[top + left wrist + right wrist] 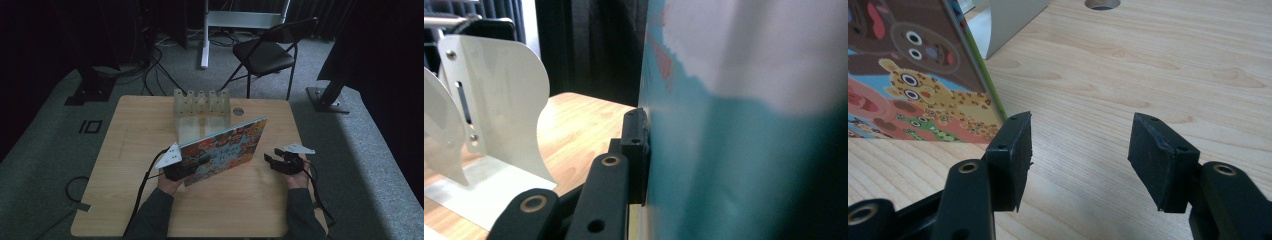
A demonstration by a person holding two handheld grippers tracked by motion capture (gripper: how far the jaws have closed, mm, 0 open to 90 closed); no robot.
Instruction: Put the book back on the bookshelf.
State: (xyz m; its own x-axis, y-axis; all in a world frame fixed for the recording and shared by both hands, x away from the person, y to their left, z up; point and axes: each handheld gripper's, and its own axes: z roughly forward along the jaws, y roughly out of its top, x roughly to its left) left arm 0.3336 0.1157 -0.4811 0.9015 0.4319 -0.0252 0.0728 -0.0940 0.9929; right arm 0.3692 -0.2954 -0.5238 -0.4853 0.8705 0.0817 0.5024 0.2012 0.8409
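Two grippers work at a pale wooden table (125,200) in the high view. The left gripper (181,170) pinches the near left corner of a thin, brightly illustrated picture book (227,145), which stands tilted near the middle of the table, its cover facing the person. Just beyond it, toward the far edge, sits a translucent white slotted rack (201,105) with upright dividers. The right gripper (277,162) hovers to the right of the book, apart from it, its jaws spread.

In the left gripper view, one black jaw presses flat against the book's teal back cover (744,165); the other jaw is hidden behind the cover. The rack's curved white dividers (499,105) stand to the left, near.

In the right gripper view, the right gripper (1078,160) stands wide and empty above the wood, with the book's animal-printed cover (918,85) to the left, close to the left jaw but not touching it.

The book looks light and fairly stiff, though a glossy cover may slip and a single corner grip lets it swing. A hold on the free right edge would steady it for guiding into a slot.
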